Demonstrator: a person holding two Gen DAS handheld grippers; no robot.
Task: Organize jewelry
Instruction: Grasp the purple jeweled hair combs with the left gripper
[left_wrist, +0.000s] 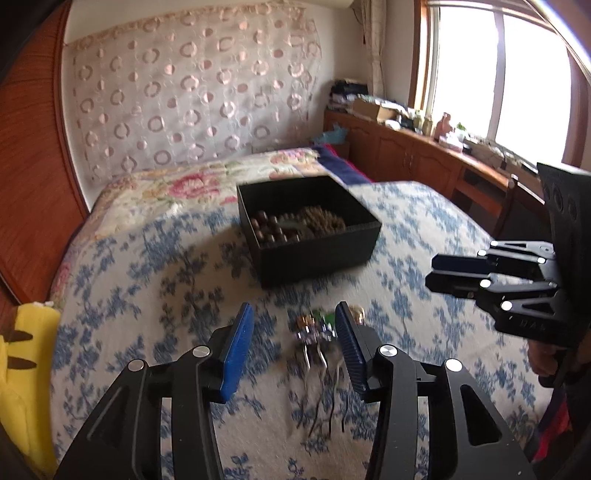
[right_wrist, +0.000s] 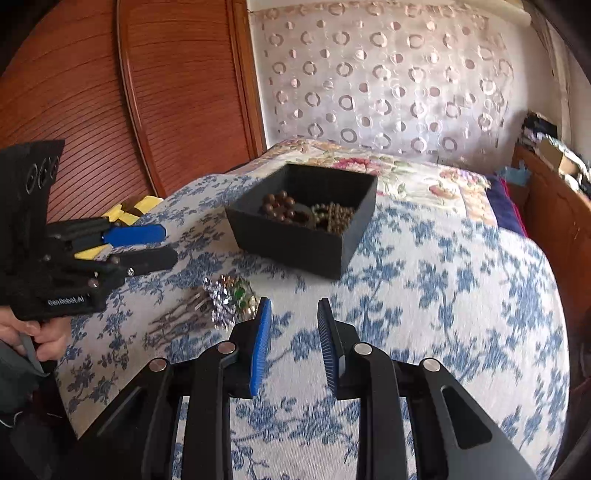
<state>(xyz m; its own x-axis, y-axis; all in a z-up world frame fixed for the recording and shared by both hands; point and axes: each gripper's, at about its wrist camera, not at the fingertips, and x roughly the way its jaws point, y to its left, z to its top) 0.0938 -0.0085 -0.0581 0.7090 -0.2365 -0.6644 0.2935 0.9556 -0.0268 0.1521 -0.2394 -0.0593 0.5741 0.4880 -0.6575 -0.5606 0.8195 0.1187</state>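
A black open box (left_wrist: 314, 254) sits on the blue-flowered bedspread and holds brown bead strings (left_wrist: 271, 230) and a darker beaded piece (left_wrist: 325, 221). Nearer lies a cluster of jewelled hair combs (left_wrist: 314, 328), silver, green and gold, with thin dark prongs. My left gripper (left_wrist: 293, 305) hovers open just over the combs, its blue pads on either side and clear of them. My right gripper (right_wrist: 294, 301) is open over bare bedspread, with the combs (right_wrist: 229, 299) to its left and the box (right_wrist: 295, 243) beyond. Each gripper shows in the other view: left gripper (right_wrist: 170, 244), right gripper (left_wrist: 430, 272).
A yellow plush toy (left_wrist: 22, 369) lies at the bed's left edge beside a wooden panelled wall (right_wrist: 177, 92). A floral quilt (left_wrist: 207, 181) and a circle-patterned curtain (left_wrist: 192, 88) are behind the box. A cluttered wooden cabinet (left_wrist: 406, 147) runs under the window. A hand (right_wrist: 37, 332) grips the left tool.
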